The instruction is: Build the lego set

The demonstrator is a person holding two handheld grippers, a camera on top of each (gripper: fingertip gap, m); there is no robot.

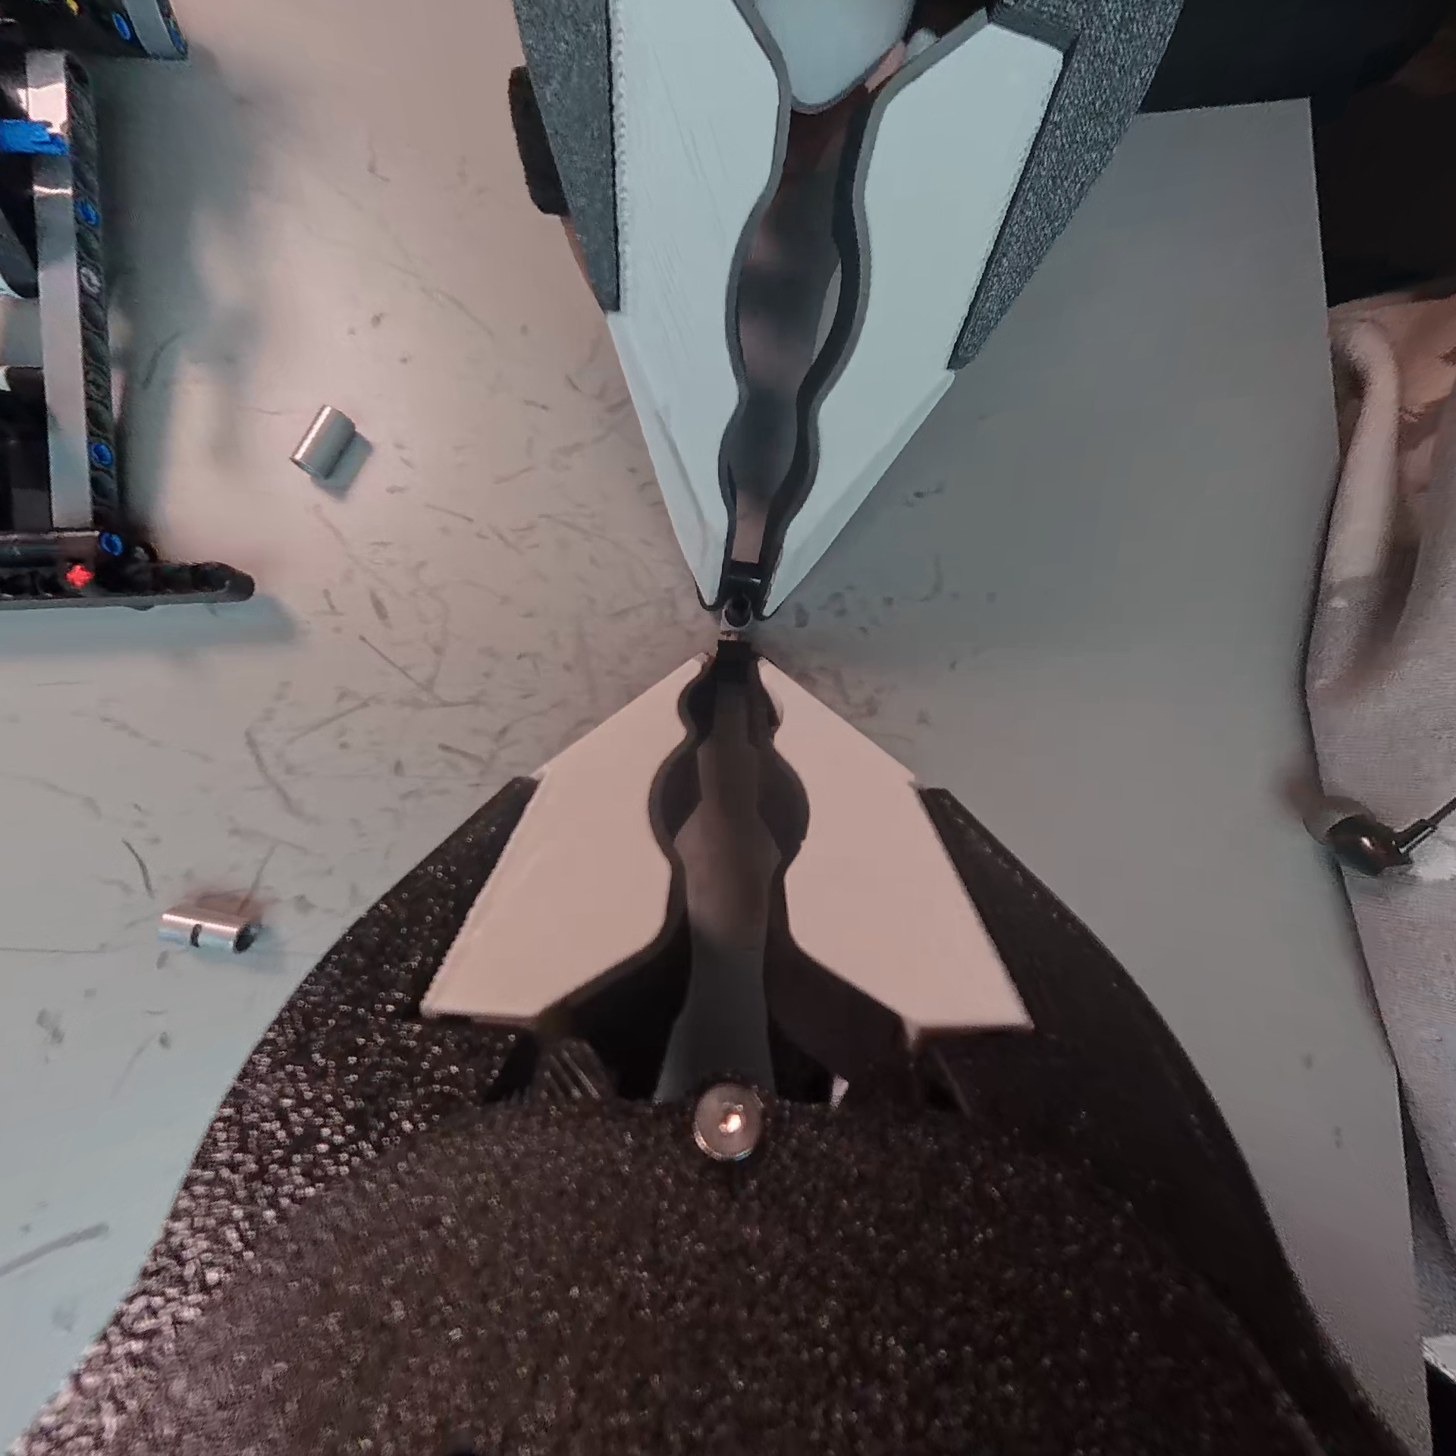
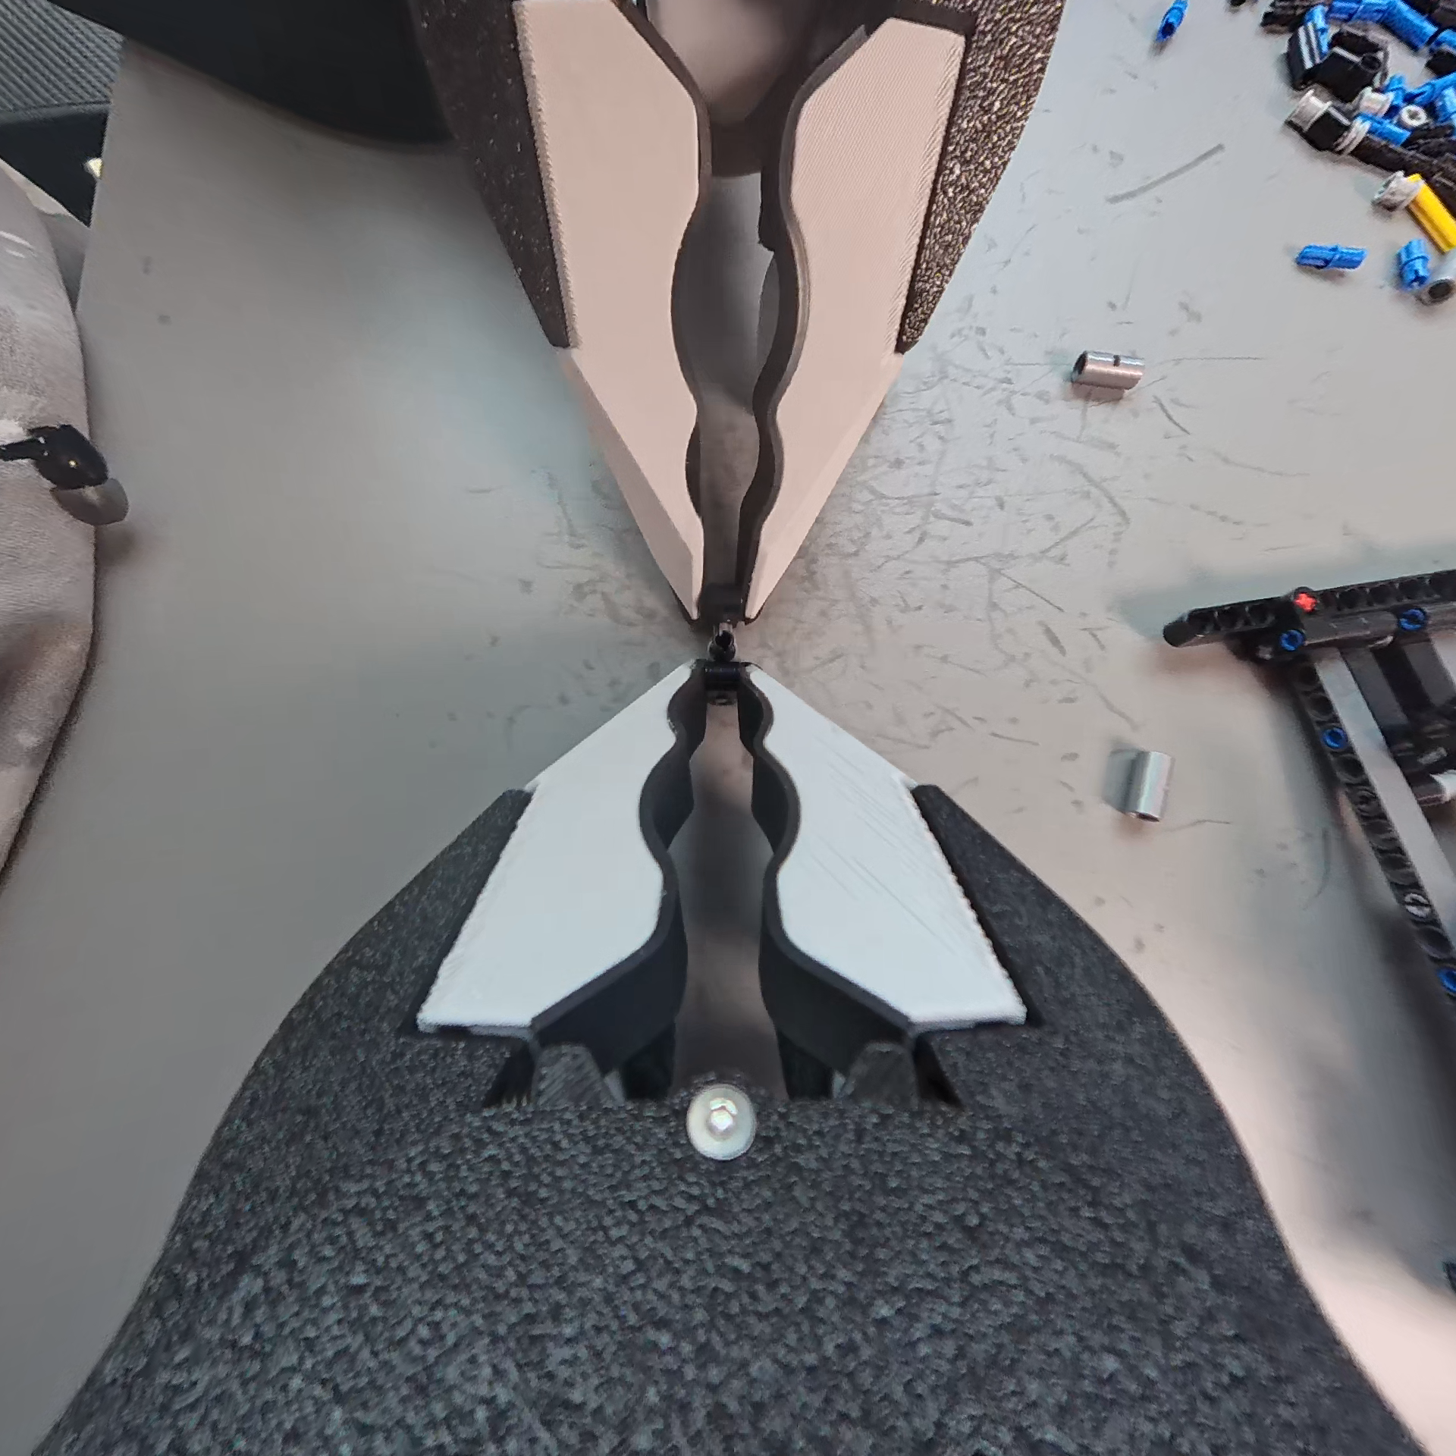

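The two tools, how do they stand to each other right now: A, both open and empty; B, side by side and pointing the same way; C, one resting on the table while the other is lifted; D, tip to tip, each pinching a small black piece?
D: the left tool and the right tool meet tip to tip, each shut on a small black piece, above the grey table.
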